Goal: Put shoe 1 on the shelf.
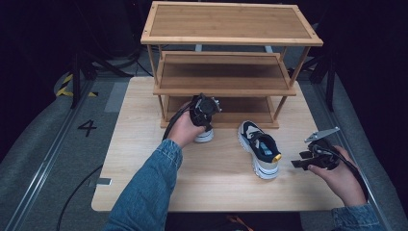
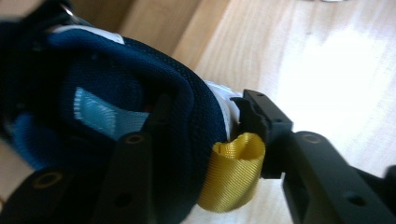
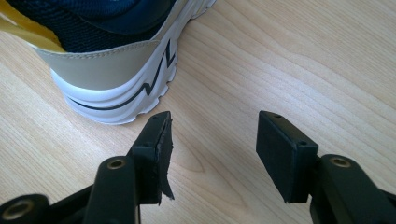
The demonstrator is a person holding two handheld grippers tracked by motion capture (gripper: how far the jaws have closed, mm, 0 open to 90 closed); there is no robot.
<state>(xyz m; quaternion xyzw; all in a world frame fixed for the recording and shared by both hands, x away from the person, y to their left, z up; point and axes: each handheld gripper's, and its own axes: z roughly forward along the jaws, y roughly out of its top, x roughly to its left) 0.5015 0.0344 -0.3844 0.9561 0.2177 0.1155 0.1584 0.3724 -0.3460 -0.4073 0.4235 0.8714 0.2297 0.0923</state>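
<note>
1. looking down from the high view, you have your left gripper (image 1: 202,118) in front of the lowest tier of the wooden shoe rack (image 1: 226,62), over the heel end of a sneaker (image 1: 204,135) that sits on the table (image 1: 144,159) just in front of that rack.
2. in the left gripper view, that first sneaker's (image 2: 116,102) navy padded collar lies between your jaws: 1 jaw is inside the shoe opening, the other stands outside the heel, just beside the yellow pull loop (image 2: 233,170). no earlier frame is to hand, so take it plainly: the outer pad is at the loop and the white heel edge, and you cannot tell from the pictures whether the pads are pressing on the collar.
3. your right gripper (image 1: 302,161) sits low at the right side of the table, held in your right hand (image 1: 344,178), pointing left toward the second sneaker (image 1: 260,147).
4. that second sneaker lies in the middle of the table, toe toward the rack, heel toward you, with its own yellow loop at the heel, well apart from the first shoe.
5. in the right gripper view, your jaws stand moderately apart with bare tabletop between them; the second sneaker's (image 3: 116,60) white sole and beige heel are just ahead of the left jaw, not touching it.
</note>
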